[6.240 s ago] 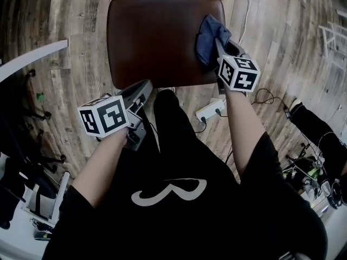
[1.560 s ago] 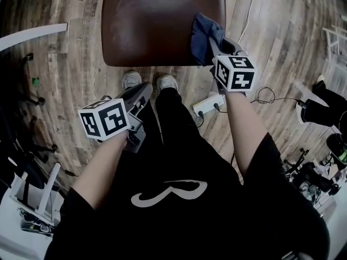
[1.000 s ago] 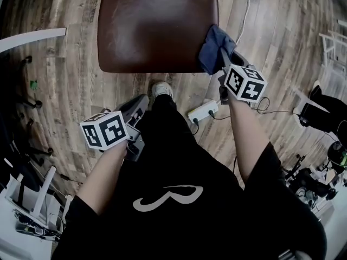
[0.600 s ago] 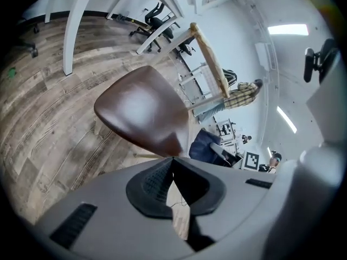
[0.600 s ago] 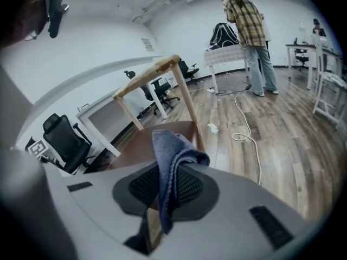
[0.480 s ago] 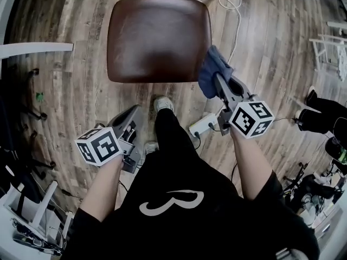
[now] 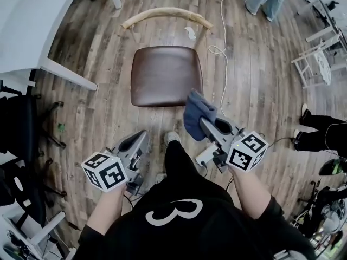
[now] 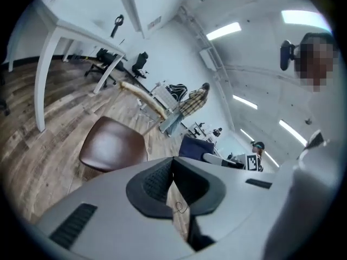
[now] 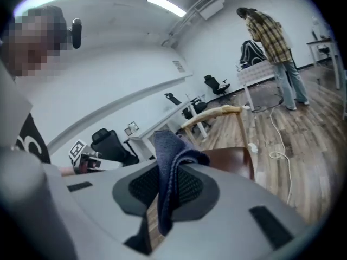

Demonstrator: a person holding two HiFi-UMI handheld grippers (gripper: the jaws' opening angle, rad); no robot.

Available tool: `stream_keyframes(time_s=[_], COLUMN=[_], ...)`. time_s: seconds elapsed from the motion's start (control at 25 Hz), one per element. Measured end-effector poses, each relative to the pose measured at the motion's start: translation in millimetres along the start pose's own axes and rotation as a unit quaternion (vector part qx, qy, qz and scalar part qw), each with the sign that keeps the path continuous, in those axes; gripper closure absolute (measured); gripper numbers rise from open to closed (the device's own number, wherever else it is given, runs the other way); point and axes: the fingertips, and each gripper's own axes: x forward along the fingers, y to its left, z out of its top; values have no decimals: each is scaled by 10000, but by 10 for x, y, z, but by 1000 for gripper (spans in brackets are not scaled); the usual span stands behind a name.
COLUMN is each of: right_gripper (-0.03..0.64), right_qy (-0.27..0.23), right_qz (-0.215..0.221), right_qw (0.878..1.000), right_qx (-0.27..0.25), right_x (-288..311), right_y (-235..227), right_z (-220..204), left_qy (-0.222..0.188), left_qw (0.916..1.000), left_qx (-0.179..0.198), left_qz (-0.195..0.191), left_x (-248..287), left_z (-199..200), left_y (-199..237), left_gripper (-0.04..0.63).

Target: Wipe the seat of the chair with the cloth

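The right gripper [image 7: 203, 122] has its jaws clamped on the cloth [image 7: 195, 111], off the seat [image 7: 165, 83] ahead, while the left gripper [image 7: 139, 140] is closed and empty; further wiping likely needs the cloth lowered onto it.

Your chair seat [image 7: 165, 76] is dark brown, glossy and rounded-square. It sits level, with a pale curved backrest [image 7: 167, 16] on its far side. Your cloth [image 7: 196, 112] is dark blue, bunched and folded. It is pinched in your right claw [image 7: 201, 122], with its loose end drooping. It hangs at the seat's near right corner; contact with the seat cannot be confirmed.
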Motion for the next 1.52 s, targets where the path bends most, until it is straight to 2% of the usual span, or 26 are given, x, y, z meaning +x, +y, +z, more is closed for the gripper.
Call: stream_keyframes(time_s=[0.16,0.32,0.44,0.52,0.72,0.88,1.04,1.28,1.52], right_gripper=[563,563,563,563,563,563,563,563,565], right_qy=[-36,-399,-823,-1093,-1505,-1398,-1506,-1564,-1553], right_qz=[557,719,745,817,1080,1221,1433,1409,1306], right_qw=[9972,9927,9869,9823,9690,9648,9639,9683,9699], right_qx=[-488,-888,-1174,-1280,-1635,-1863,-1665,-1346,-1343], right_x=[-434,-924,-1338,-1547,-1802,-1783,-1760,-1830,-1948], right_y=[768,1326,1664,1895,2445,2692,2774,2817,2926], right_z=[240,395,482,564,771,759,777,740,771], left_qy=[-224,-437,-626,-730,-944,-1008,-967,-988,-1094], left_qw=[9960,9891,9790,9738,9681,9645,9653,9619,9585], left_qx=[823,1270,1781,1978,2157,2264,2195,2295,2318], left_qz=[-282,-605,-767,-850,-861,-911,-1029,-1107,-1245], left_x=[-535,-1052,-1411,-1623,-2012,-2133,-2080,-2096,-2186], left_z=[215,348,405,430,449,361,242,213,237], left_y=[-653,-1238,-1647,-1853,-2112,-2248,-2333,-2520,-2705], left_gripper=[581,581,581,581,581,581,581,581,581])
